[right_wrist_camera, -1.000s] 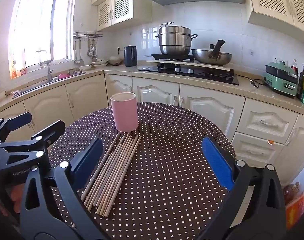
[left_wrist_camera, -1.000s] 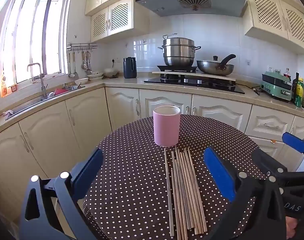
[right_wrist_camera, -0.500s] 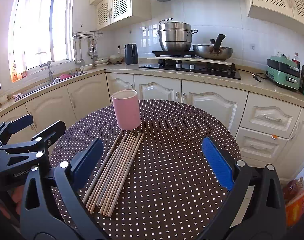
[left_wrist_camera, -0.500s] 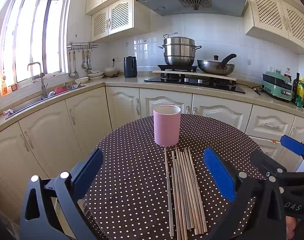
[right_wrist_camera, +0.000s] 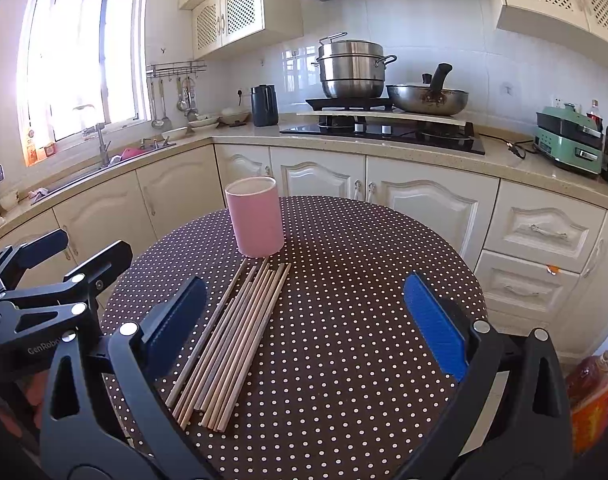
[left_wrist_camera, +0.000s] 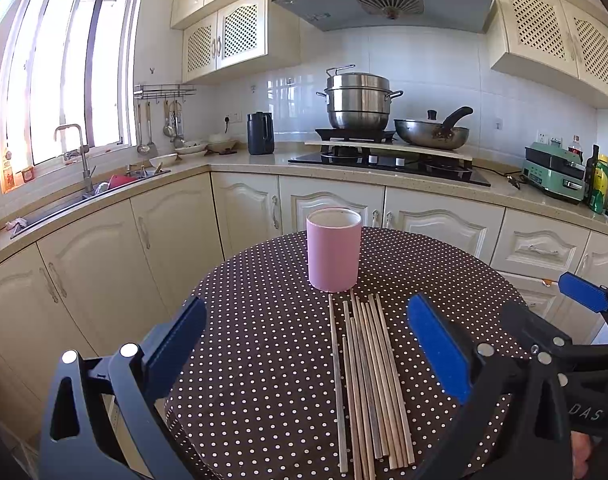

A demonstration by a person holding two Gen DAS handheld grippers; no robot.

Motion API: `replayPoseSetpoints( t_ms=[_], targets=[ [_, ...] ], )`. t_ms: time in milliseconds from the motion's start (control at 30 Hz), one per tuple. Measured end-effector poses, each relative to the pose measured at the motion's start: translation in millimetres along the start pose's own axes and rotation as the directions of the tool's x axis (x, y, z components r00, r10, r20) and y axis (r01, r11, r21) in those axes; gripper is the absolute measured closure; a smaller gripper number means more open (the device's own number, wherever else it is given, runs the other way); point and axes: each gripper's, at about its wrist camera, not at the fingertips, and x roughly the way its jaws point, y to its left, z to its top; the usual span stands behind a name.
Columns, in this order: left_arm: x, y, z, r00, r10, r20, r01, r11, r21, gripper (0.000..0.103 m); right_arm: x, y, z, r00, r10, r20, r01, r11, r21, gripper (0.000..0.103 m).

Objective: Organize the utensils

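Note:
Several wooden chopsticks [left_wrist_camera: 368,380] [right_wrist_camera: 231,340] lie side by side on the round dotted table [left_wrist_camera: 263,340] [right_wrist_camera: 364,300]. Just beyond their far ends stands an upright pink cylindrical holder [left_wrist_camera: 334,255] [right_wrist_camera: 255,216]; its inside is hidden. My left gripper [left_wrist_camera: 308,344] hovers open above the near part of the table, the chopsticks between its blue pads. It also shows at the left of the right wrist view as the left gripper [right_wrist_camera: 75,252]. My right gripper [right_wrist_camera: 308,316] hangs open to the right of the chopsticks and holds nothing. Its blue fingertips [left_wrist_camera: 580,292] show in the left wrist view.
Cream kitchen cabinets [right_wrist_camera: 424,208] wrap around behind the table. On the counter sit a hob with a steel steamer pot [left_wrist_camera: 358,102] and a wok [left_wrist_camera: 432,132], a black kettle [left_wrist_camera: 260,133], a green appliance [left_wrist_camera: 554,178], bottles, and a sink [left_wrist_camera: 87,192] at the left.
The right wrist view has dropped and moved slightly forward, so the holder and chopsticks sit a bit lower and nearer. The left gripper has barely moved. Both stay open.

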Motion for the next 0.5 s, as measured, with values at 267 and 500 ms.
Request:
replayPoseSetpoints(
  t_ms=[267, 500],
  targets=[
    [0.5, -2.1, -1.4, 1.000, 0.002, -0.002, -0.002, 1.000, 0.001, 0.004, -2.6, -0.7, -0.8, 1.000, -0.011, 0.009, 0.011, 1.000, -0.002, 0.006],
    [1.5, -3.7, 0.4, 1.000, 0.007, -0.009, -0.007, 1.000, 0.006, 0.004, 0.0, -3.2, -0.3, 1.000, -0.004, 0.002, 0.004, 1.000, 0.006, 0.006]
  ],
)
